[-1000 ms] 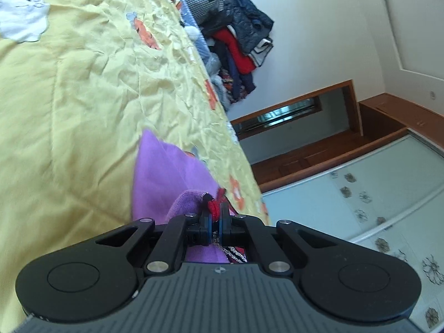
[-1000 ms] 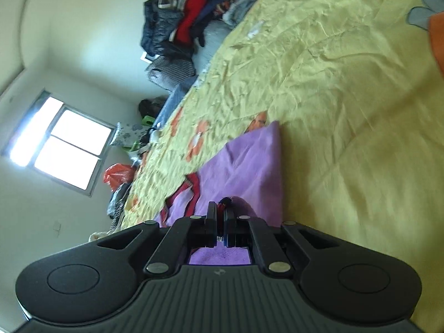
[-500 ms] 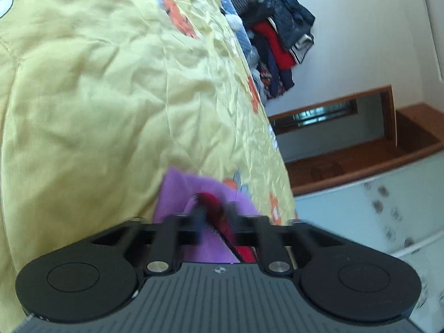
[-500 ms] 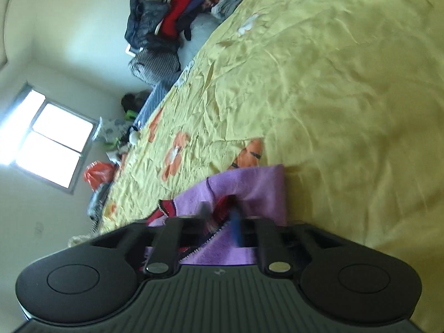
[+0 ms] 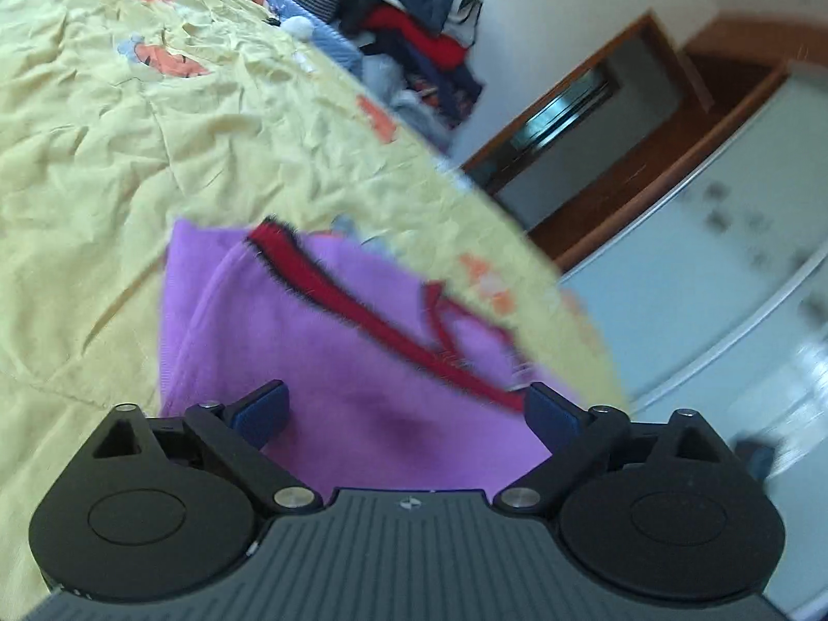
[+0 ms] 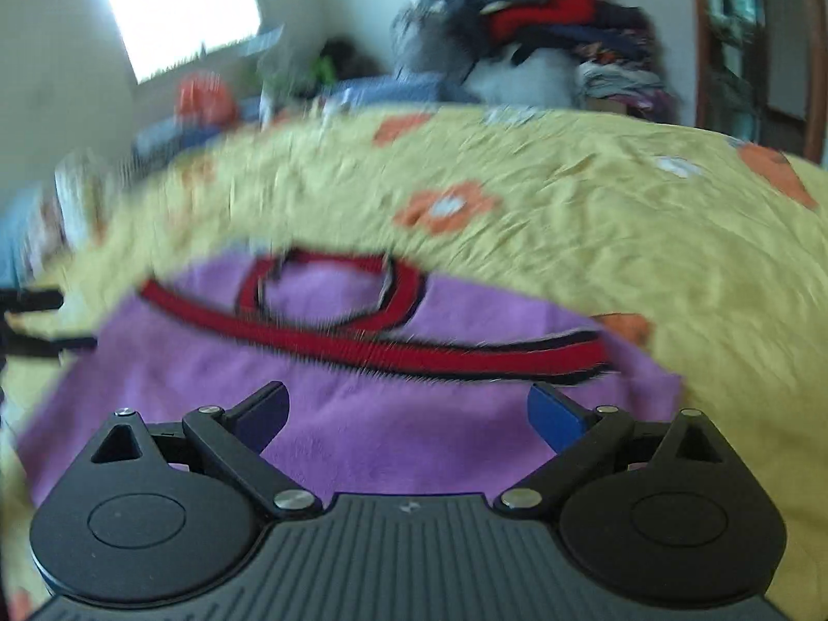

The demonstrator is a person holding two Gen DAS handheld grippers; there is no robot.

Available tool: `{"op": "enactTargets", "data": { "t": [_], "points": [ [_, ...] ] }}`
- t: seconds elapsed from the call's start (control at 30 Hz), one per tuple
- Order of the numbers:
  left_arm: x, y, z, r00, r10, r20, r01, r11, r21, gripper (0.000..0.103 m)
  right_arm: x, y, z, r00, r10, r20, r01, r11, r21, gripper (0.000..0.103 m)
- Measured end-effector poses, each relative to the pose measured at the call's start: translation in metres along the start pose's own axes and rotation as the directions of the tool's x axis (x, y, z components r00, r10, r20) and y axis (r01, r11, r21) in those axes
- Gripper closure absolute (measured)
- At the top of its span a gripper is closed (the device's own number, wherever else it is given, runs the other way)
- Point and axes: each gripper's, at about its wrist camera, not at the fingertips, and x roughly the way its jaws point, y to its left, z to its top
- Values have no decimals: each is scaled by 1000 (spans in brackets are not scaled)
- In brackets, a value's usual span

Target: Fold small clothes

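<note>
One purple garment (image 5: 331,362) on one yellow bedspread (image 5: 103,155), two grippers' fingers spread.

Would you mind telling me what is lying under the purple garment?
The purple garment lies on the yellow floral bedspread, which shows all around it. Whatever else might sit beneath the fabric is covered and cannot be seen.

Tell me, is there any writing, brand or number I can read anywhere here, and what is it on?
None can be read.
Left gripper: a tiny pale emblem on its body, no letters to make out.
Right gripper: the same tiny emblem.
Purple garment, yellow bedspread: no text, only red trim and orange flowers.
</note>
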Motion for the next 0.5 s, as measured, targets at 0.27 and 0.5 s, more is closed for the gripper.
{"op": "enactTargets", "data": {
  "t": [0.27,0.5],
  "points": [
    [2,22,11,953,300,42,-303,950,73,91,38,-34,0,962,-262,-73,264,964,15,0],
    [-36,-35,2,965,204,166,-232,956,177,2,-15,4,-14,979,-204,6,203,975,88,0]
  ]
}}
